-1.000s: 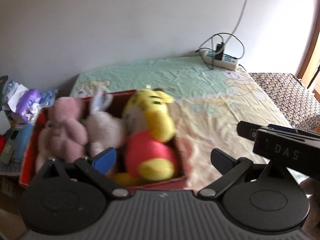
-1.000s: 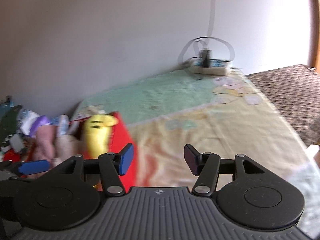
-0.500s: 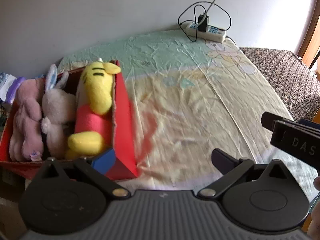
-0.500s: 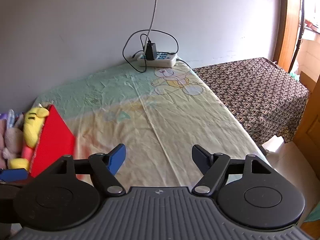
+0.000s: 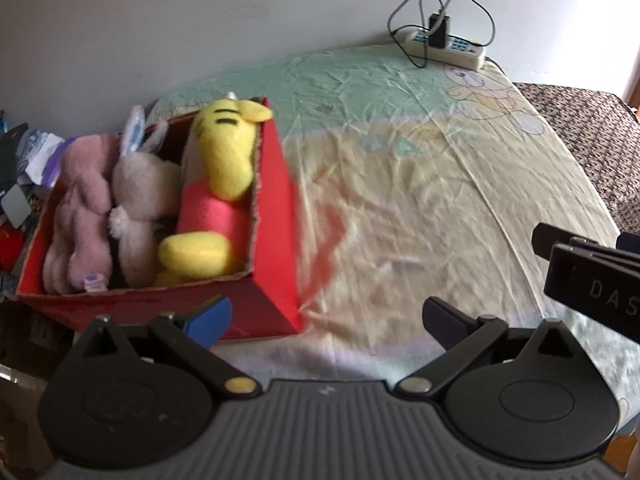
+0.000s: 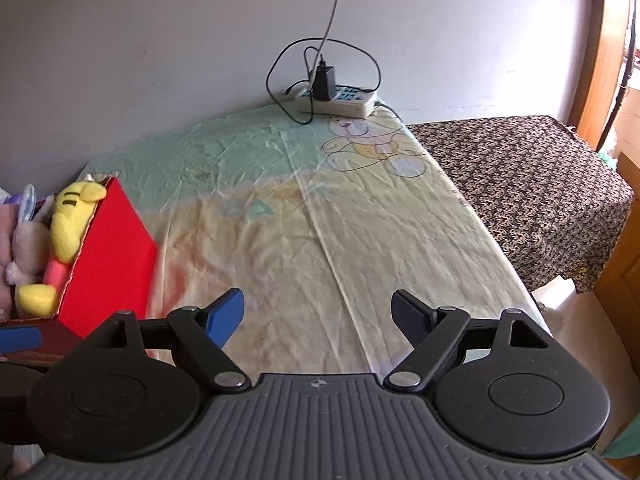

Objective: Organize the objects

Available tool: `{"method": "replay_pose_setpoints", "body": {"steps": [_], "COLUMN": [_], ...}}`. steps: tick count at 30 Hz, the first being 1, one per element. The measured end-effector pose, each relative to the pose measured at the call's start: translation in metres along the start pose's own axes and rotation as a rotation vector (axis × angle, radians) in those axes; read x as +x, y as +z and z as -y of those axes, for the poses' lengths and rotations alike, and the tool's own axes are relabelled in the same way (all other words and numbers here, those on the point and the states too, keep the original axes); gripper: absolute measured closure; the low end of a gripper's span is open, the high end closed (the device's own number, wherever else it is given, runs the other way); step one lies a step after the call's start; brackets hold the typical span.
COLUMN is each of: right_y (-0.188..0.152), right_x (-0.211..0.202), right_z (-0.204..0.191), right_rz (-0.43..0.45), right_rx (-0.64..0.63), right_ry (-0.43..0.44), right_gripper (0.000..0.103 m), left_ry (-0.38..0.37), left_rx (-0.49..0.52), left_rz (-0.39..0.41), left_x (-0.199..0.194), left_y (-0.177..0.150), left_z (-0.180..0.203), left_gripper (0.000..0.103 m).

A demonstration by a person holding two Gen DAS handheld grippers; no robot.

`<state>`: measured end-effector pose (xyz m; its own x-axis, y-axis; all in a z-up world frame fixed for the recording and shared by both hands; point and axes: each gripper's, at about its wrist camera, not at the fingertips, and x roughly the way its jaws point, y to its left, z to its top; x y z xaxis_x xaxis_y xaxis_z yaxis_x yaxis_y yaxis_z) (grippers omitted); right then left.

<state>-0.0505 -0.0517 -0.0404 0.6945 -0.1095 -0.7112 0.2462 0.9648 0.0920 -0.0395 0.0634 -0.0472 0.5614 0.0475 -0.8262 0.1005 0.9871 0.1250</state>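
Note:
A red box (image 5: 276,216) stands on the left part of the bed, with a yellow plush in a red shirt (image 5: 228,160), a pale rabbit plush (image 5: 140,184) and a pink plush (image 5: 84,200) lying side by side in it. My left gripper (image 5: 326,314) is open and empty, just in front of the box's near right corner. My right gripper (image 6: 318,302) hangs over the bare sheet to the right of the red box (image 6: 112,248); its jaws are still opening and hold nothing. The yellow plush (image 6: 72,212) shows at that view's left edge.
A white power strip (image 6: 340,98) with a black charger and looped cable lies at the bed's far end by the wall. A brown patterned cloth (image 6: 520,176) covers the surface to the right. Cluttered packets (image 5: 24,184) sit left of the box. A wooden door frame (image 6: 600,60) rises at right.
Both views swung right and tilted down, so the box with the plush toys slid to the left. The right gripper's jaws spread wider. The left jaws stayed apart.

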Motion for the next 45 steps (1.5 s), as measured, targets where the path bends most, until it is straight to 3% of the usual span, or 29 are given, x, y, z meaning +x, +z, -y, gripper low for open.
{"method": "replay_pose_setpoints", "body": {"steps": [13, 33, 45], "right_y": [0.006, 0.021, 0.024], "right_x": [-0.008, -0.019, -0.006], "right_z": [-0.056, -0.183, -0.227], "right_rz": [-0.049, -0.017, -0.016], "right_rx": [-0.08, -0.18, -0.195], "right_ry": [0.066, 0.157, 0.177], "right_gripper": [0.02, 0.02, 0.02], "left_ry": [0.025, 0.108, 0.118], "left_rx": [-0.075, -0.14, -0.15], "left_rz": [0.004, 0.073, 0.068], "left_x": [-0.009, -0.021, -0.007], "left_y": [-0.006, 0.002, 0.004], "left_z": [-0.051, -0.181, -0.227], "left_gripper": [0.001, 0.001, 0.001]}}
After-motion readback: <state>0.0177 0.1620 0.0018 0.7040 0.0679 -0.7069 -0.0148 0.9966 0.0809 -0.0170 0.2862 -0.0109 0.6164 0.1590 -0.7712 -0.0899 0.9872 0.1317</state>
